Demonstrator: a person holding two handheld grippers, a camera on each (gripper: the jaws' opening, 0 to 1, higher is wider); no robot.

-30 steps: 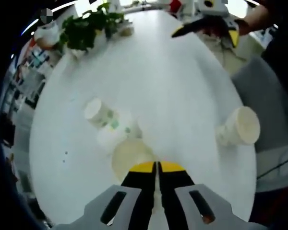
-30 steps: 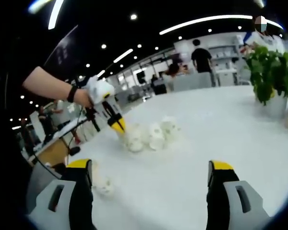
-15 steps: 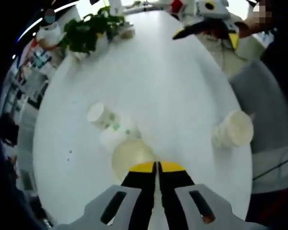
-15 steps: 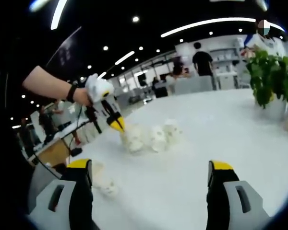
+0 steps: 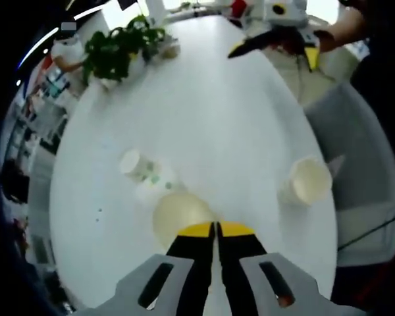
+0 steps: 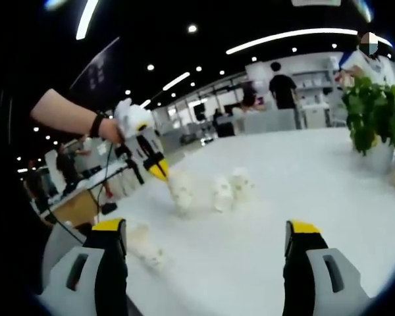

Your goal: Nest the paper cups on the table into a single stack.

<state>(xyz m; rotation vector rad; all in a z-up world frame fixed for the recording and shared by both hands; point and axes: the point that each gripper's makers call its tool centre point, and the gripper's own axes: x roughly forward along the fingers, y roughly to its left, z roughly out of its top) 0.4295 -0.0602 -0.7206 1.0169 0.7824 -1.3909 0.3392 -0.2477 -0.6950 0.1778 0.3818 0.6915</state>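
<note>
Here the left gripper [image 5: 216, 229] fingers pinch a paper cup [image 5: 179, 217]; right gripper [image 6: 207, 227] fingers spread, blurry cups beyond.

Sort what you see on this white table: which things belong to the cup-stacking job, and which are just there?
Belong to the job:
- held paper cup, rim pinched in the left tongs
- two lying cups
- lone cup near the table edge
- right tongs, open

Just there:
- potted plant
- white table
</note>
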